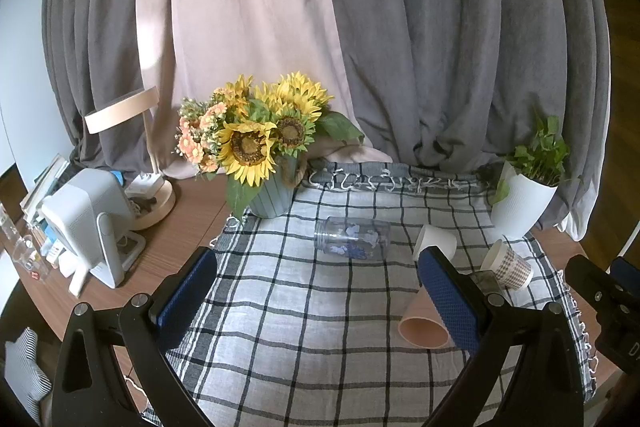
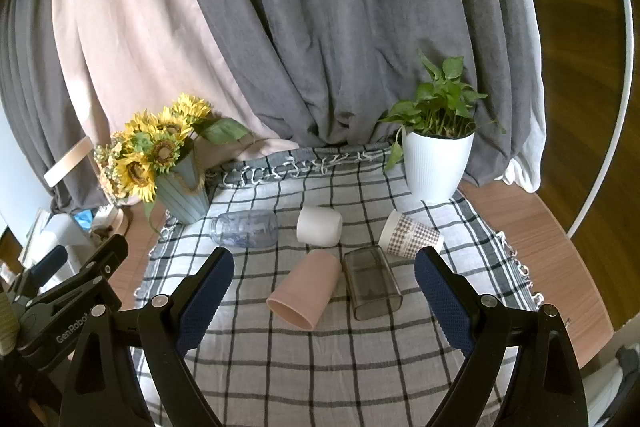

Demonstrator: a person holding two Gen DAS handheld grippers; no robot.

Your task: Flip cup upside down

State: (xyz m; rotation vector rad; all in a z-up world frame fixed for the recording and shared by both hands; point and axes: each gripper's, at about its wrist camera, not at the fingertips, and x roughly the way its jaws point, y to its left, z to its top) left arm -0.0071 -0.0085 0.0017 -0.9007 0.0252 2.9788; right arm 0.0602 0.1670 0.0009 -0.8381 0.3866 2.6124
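Note:
Several cups lie on their sides on the checked cloth (image 2: 320,367). A pink cup (image 2: 306,289) lies with its mouth toward me. Beside it is a smoky clear square cup (image 2: 372,281), behind them a white cup (image 2: 320,225), a checked paper cup (image 2: 412,233) and a clear bottle-like cup with blue print (image 2: 246,228). My right gripper (image 2: 324,287) is open and empty, above the cloth in front of the pink and smoky cups. My left gripper (image 1: 316,291) is open and empty; the clear printed cup (image 1: 352,238) lies beyond it, the pink cup (image 1: 420,323) by its right finger.
A sunflower pot (image 2: 180,195) stands at the cloth's back left and a white plant pot (image 2: 436,163) at the back right. A lamp (image 1: 132,131), a white device (image 1: 92,223) and books crowd the left of the wooden table (image 1: 180,231). Curtains hang behind.

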